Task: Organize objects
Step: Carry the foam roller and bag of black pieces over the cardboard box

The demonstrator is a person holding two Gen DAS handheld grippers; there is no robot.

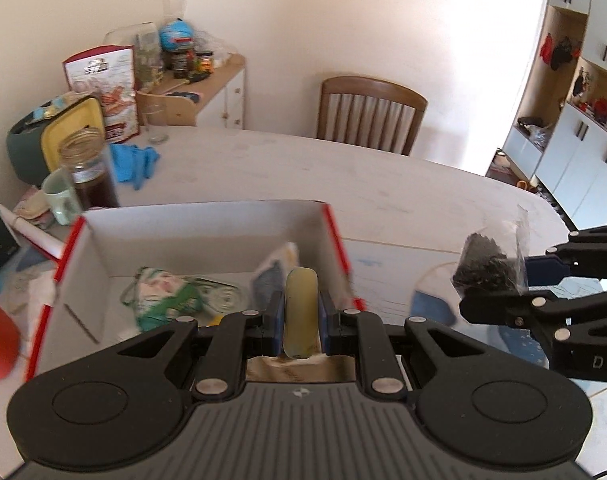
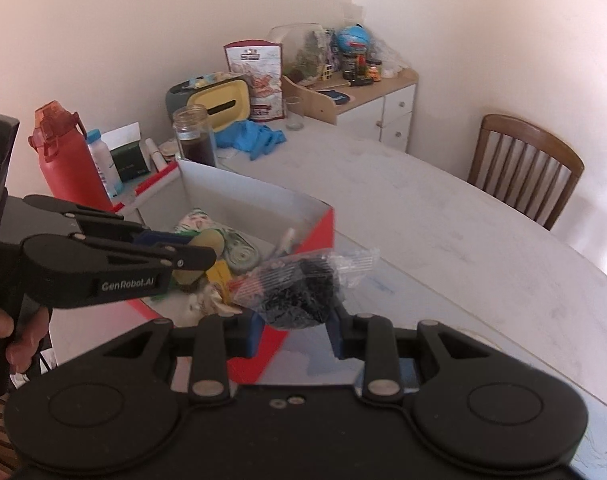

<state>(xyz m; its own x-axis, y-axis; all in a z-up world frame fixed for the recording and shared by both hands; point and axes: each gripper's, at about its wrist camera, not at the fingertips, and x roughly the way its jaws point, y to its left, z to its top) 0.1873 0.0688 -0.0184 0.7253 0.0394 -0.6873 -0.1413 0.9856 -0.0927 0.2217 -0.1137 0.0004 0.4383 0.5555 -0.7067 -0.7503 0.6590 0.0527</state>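
Note:
A white cardboard box (image 1: 207, 236) with red edges stands open on the table; it also shows in the right wrist view (image 2: 239, 192). Inside lie a green and white packet (image 1: 167, 296) and a tape roll (image 1: 223, 300). My left gripper (image 1: 301, 312) is shut on a yellowish disc (image 1: 300, 308) and holds it over the box's right side. My right gripper (image 2: 295, 320) is shut on a clear bag of black bits (image 2: 303, 292), just right of the box; it shows at the right in the left wrist view (image 1: 491, 272).
At the table's far left stand a red bottle (image 2: 63, 156), a jar of dark liquid (image 2: 195, 136), a mug (image 1: 61, 200), blue gloves (image 1: 133, 162), a yellow toaster-like box (image 2: 219, 104) and a glass (image 2: 293, 118). A wooden chair (image 1: 369, 114) stands behind the table.

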